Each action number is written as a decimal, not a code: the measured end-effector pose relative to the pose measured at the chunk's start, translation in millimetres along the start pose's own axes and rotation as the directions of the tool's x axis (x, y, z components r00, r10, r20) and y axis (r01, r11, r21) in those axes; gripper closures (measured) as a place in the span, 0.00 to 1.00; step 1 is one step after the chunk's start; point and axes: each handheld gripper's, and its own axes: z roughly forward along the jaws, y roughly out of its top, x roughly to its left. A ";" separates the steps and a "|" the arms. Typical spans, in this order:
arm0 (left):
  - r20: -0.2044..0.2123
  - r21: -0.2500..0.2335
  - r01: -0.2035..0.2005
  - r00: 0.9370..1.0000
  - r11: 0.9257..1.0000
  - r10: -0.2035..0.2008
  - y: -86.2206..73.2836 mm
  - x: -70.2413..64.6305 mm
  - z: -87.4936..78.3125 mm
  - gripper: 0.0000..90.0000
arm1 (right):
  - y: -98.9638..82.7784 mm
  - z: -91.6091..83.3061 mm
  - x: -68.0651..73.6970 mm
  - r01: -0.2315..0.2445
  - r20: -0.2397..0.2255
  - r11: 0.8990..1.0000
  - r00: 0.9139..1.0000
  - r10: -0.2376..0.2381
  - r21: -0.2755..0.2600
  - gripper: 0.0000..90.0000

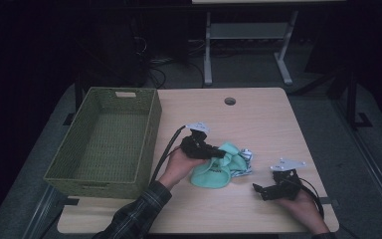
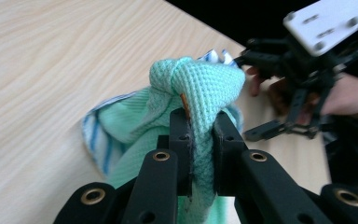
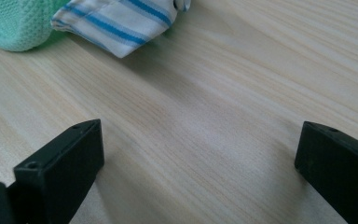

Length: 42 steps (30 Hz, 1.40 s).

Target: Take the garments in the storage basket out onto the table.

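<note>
High view: I'm looking down on a light wooden table (image 1: 258, 119). A green woven basket (image 1: 146, 134) is sitting on its left part. I'm holding the left gripper (image 1: 218, 153) near the table's middle, and its jaws are reaching into a mint green cloth (image 1: 214, 174) bunched up there. A white cloth with blue stripes (image 1: 244, 159) is peeking out on the right side of that bundle, touching it. The right gripper (image 1: 258, 190) is resting near the table's near right edge, apart from the cloths, pointing left toward them.

Left gripper view: the left gripper (image 2: 200, 140) is clamping a fold of the mint green cloth (image 2: 205, 88) between its two black jaws, and the waffle-weave fabric is bulging up above the pads. The striped cloth (image 2: 93, 135) is lying under the green one on the wood. The right gripper (image 2: 279, 130) is showing farther off at the right, jaws spread.

Right gripper view: the right gripper (image 3: 200, 154) is standing wide apart with bare table (image 3: 205, 112) between the jaws, grasping nothing. The mint green cloth (image 3: 18, 23) and striped cloth (image 3: 121, 23) are lying at the far left, well clear of the jaws.
</note>
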 end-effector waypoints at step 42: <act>-0.152 0.123 -0.094 0.982 0.988 0.112 -28.0 -28.8 -32.8 0.72 | 0.0 0.1 0.0 0.000 0.000 1.000 1.000 0.000 -0.001 0.01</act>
